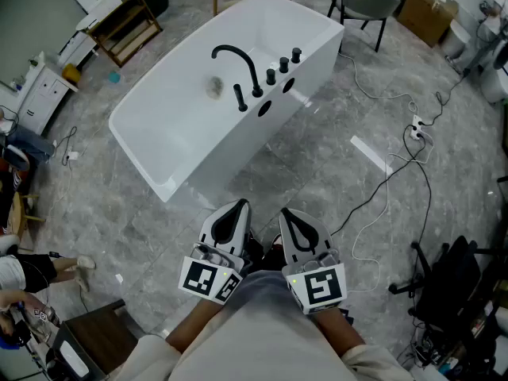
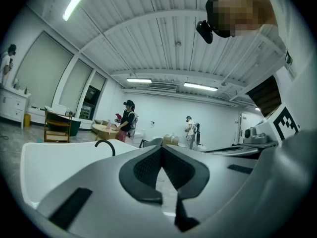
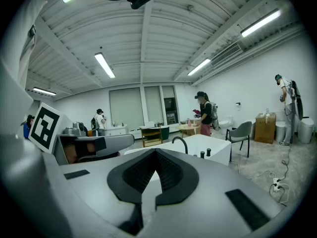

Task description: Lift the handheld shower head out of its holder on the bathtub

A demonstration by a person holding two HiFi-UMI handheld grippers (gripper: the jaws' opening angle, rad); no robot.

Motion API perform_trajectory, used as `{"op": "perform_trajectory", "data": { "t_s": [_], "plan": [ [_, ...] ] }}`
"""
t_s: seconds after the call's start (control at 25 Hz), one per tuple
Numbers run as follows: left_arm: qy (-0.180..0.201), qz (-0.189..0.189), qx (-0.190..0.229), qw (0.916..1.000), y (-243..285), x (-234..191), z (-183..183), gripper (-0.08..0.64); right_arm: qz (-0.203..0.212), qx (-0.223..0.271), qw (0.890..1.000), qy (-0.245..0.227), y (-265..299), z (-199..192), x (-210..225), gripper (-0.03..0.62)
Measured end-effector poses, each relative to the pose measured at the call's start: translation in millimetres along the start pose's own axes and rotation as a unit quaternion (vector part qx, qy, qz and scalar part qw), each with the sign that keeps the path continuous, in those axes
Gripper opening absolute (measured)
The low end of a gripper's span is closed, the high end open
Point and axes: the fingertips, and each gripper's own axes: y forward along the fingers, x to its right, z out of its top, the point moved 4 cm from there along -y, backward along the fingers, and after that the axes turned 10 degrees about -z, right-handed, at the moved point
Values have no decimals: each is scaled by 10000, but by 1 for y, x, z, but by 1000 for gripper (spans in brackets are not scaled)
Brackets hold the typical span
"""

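A white bathtub [image 1: 167,133] stands on the grey floor ahead of me. On its right rim a black handheld shower head [image 1: 240,98] stands upright in its holder, beside a curved black faucet [image 1: 236,55] and three black knobs [image 1: 283,65]. My left gripper [image 1: 232,210] and right gripper [image 1: 291,215] are held close to my body, well short of the tub, both shut with nothing between the jaws. The left gripper view shows the left gripper [image 2: 162,148] shut and the faucet [image 2: 105,145] far off. The right gripper view shows the right gripper [image 3: 155,153] shut, with the faucet [image 3: 181,143] beyond it.
Cables [image 1: 393,169] and a power strip [image 1: 417,130] lie on the floor right of the tub. A grey chair [image 1: 363,6] and a cardboard box [image 1: 429,10] stand behind it, a wooden shelf [image 1: 127,24] at the far left. A black office chair [image 1: 448,288] is at my right.
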Motion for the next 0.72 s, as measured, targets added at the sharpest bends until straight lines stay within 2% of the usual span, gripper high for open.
{"op": "perform_trajectory", "data": {
  "t_s": [0.44, 0.6, 0.72],
  "plan": [
    [31, -124, 60, 9999, 35, -11, 6, 5, 118, 109, 9998, 139, 23, 5, 22, 18],
    [-20, -118, 51, 9999, 50, -29, 6, 5, 159, 31, 9994, 306, 42, 10, 32, 18],
    [-103, -35, 44, 9999, 60, -52, 7, 5, 205, -52, 9995, 250, 63, 17, 35, 18]
  ]
}}
